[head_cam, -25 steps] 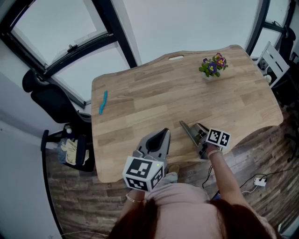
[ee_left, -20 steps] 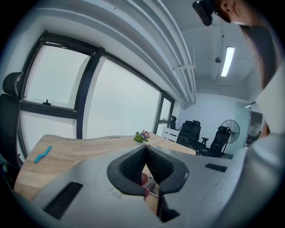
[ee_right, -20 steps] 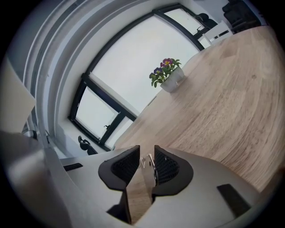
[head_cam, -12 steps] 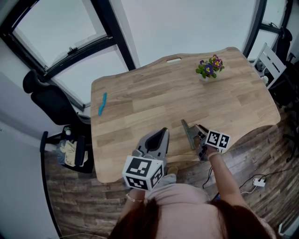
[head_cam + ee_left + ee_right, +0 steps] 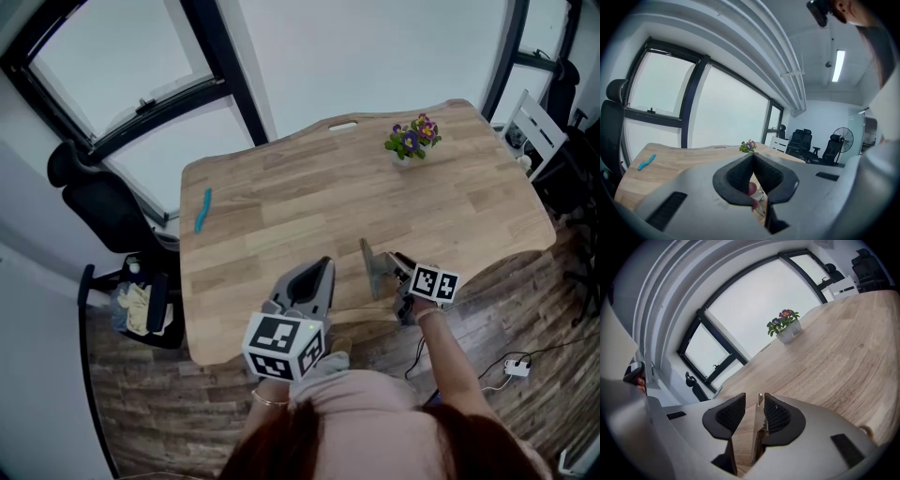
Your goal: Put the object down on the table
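Jaws on right gripper (image 5: 753,398) just been opening, now wide apart; thin metal strip (image 5: 759,413) between them, hugging one pad. Over on left gripper (image 5: 753,155), jaws pinched together.

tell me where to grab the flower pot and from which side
Probably the sides of the white pot, below the flowers, coming in level from the near side. It stands upright and the flowers cover its top, blocking a grasp from above.
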A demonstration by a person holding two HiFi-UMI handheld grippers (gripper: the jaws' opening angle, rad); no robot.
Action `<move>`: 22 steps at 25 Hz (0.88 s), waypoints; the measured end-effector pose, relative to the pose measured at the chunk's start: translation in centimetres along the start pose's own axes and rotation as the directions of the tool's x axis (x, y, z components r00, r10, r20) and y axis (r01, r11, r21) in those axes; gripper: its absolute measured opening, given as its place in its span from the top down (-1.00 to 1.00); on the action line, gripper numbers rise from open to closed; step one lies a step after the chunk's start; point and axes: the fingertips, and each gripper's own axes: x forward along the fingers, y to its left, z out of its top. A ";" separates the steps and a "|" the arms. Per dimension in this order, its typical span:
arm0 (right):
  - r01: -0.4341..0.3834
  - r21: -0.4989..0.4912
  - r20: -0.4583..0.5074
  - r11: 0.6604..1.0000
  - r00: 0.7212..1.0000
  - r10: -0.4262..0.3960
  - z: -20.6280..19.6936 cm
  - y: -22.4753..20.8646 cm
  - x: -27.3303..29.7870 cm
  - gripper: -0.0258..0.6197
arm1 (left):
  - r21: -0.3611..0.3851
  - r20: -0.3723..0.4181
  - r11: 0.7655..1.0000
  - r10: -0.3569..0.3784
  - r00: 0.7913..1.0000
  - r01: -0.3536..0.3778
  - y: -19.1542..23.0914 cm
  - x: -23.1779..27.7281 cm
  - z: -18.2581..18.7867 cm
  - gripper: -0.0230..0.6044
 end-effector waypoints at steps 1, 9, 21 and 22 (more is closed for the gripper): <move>-0.006 -0.015 -0.001 1.000 1.000 0.006 0.1 0.3 -0.2 0.62 | -0.003 0.002 1.000 0.001 1.000 -0.001 -0.1 -0.1 0.0 0.92; -0.060 -0.163 -0.011 0.985 0.998 0.059 0.5 3.1 -2.6 0.62 | -0.012 0.025 1.000 0.025 0.999 -0.025 -1.1 -1.0 0.2 0.92; -0.118 -0.313 0.076 0.942 0.986 0.149 2.6 8.0 -7.4 0.63 | 0.007 0.057 0.997 0.078 0.995 -0.079 -3.3 -3.0 0.0 0.92; -0.121 -0.323 0.084 0.938 0.984 0.156 2.8 8.4 -7.8 0.63 | 0.007 0.059 0.996 0.083 0.995 -0.084 -3.4 -3.1 0.0 0.92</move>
